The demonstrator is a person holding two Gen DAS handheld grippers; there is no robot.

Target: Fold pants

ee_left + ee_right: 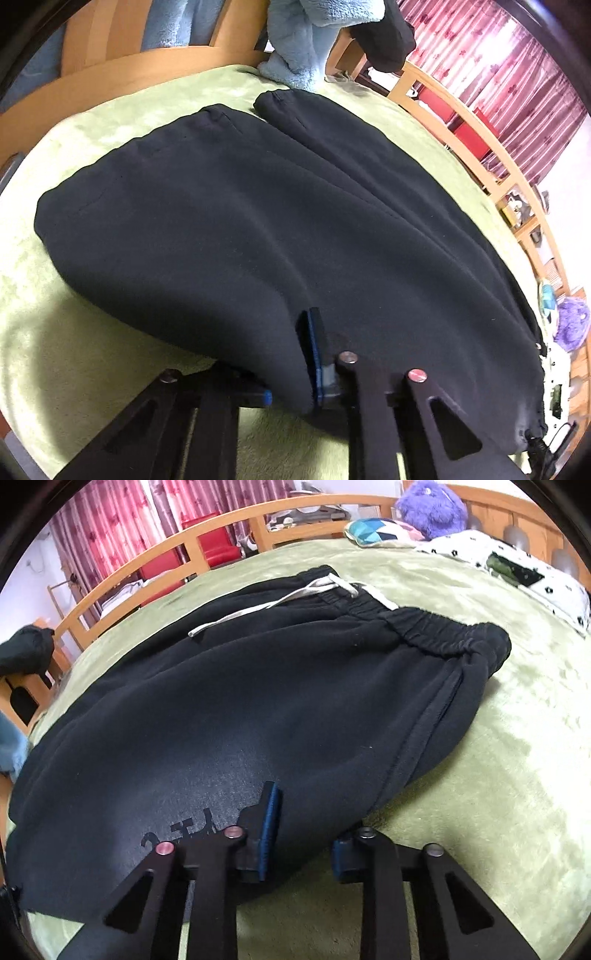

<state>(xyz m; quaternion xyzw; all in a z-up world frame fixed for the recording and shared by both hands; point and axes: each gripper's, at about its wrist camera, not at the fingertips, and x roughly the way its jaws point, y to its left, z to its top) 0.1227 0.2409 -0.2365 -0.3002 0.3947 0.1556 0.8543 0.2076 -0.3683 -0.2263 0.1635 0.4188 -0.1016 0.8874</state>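
Black sweatpants point(258, 229) lie flat on a green blanket point(74, 332). In the left wrist view the two leg cuffs point(280, 101) point away. My left gripper point(291, 373) straddles the near side edge of the pants; one blue-padded finger point(314, 354) lies on top of the cloth and the other is under it, with a gap between them. In the right wrist view the pants point(258, 701) show their elastic waistband point(436, 631) and white drawstring point(266, 605). My right gripper point(306, 834) straddles the near edge the same way, jaws apart.
A wooden bed rail point(177, 550) curves round the far side, red curtains point(498, 66) behind it. A light blue fleece garment point(299, 40) hangs past the cuffs. A purple plush point(432, 506), a patterned pillow point(373, 531) and a white spotted cloth point(517, 568) lie near the waistband.
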